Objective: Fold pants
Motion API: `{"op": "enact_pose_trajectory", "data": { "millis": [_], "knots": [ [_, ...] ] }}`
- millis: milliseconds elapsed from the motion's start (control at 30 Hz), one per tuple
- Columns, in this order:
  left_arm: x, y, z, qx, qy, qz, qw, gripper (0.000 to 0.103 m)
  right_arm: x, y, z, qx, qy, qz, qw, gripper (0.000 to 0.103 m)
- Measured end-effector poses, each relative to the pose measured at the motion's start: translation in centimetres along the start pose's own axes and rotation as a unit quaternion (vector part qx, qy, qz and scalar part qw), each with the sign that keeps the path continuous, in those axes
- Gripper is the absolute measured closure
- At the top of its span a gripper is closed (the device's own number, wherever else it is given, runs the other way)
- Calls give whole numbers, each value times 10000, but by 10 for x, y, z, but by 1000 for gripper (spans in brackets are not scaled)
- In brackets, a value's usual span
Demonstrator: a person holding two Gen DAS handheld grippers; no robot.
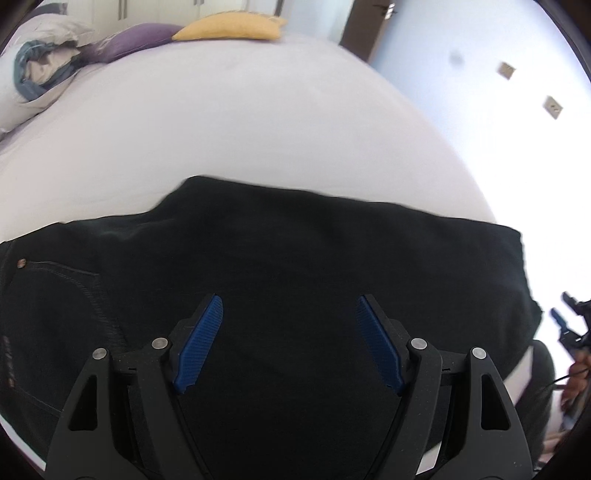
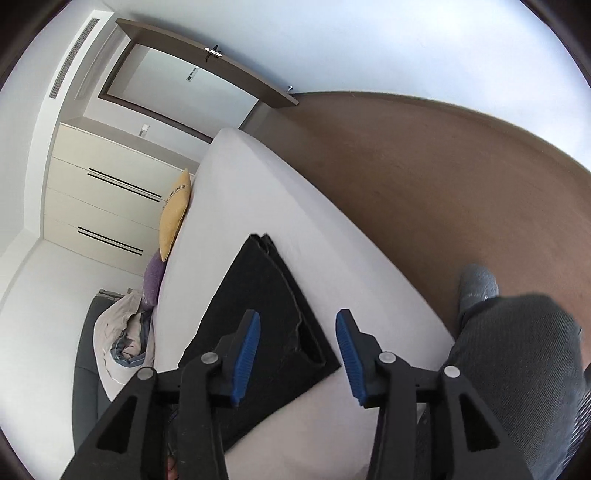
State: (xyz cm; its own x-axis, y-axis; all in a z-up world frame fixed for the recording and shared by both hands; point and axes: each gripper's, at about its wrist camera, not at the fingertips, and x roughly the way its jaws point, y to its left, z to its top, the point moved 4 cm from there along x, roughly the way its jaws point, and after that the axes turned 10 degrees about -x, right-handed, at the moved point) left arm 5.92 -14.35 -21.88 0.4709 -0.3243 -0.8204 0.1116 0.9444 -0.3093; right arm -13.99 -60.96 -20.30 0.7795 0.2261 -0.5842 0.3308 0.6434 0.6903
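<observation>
Already the black pants (image 1: 280,266) lie on the white bed (image 1: 229,122) in a folded, layered shape: from my right-hand view I see stacked edges at the far corner and a flap doubled over near my fingers, so I judge at least one fold is laid down. What is left, I think, is a further fold to make the bundle compact, and some smoothing; whether the legs are fully aligned I cannot tell, the cloth being so dark. My left gripper (image 1: 289,332) hovers over the middle of the fabric with its jaws wide apart and nothing between the blue pads. My right gripper (image 2: 298,350) stands partly open above the near folded corner, also holding nothing. Beyond the pants, a yellow pillow (image 1: 229,27) and a purple pillow (image 1: 129,40) sit at the head of the bed, beside a heap of crumpled bedding (image 1: 40,74). No container shows anywhere, only a closed wardrobe (image 2: 99,206) against the wall.
</observation>
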Motion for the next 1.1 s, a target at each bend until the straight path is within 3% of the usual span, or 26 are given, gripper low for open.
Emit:
{"op": "enact_pose_trajectory", "data": {
  "millis": [67,167,300,367,700,900,967,1100],
  "knots": [
    [4,-19,-5,5,43,-255,9997,29,14,-2,-18,305,150,50,9994,45],
    [14,-39,-11,-81,130,-448,9989,29,30,-15,-43,629,463,-196,9968,43],
    [37,-36,-19,-241,259,-463,9983,29,33,-19,-47,822,275,-45,9962,39],
    [42,-31,-39,-250,371,-436,9980,29,34,-23,-46,990,230,110,9948,38],
    [47,-7,-32,-153,454,-286,9984,29,35,-28,-48,1720,-163,900,9808,37],
    [54,-16,-32,-150,487,-170,9986,29,43,-25,-44,1988,-364,1163,9724,37],
    [56,-18,-31,-146,512,-156,9985,29,47,-21,-40,2009,-383,1273,9706,41],
    [57,-19,-28,-181,544,-147,9982,29,58,-18,-38,2039,-328,1301,9698,62]
  ]
}}
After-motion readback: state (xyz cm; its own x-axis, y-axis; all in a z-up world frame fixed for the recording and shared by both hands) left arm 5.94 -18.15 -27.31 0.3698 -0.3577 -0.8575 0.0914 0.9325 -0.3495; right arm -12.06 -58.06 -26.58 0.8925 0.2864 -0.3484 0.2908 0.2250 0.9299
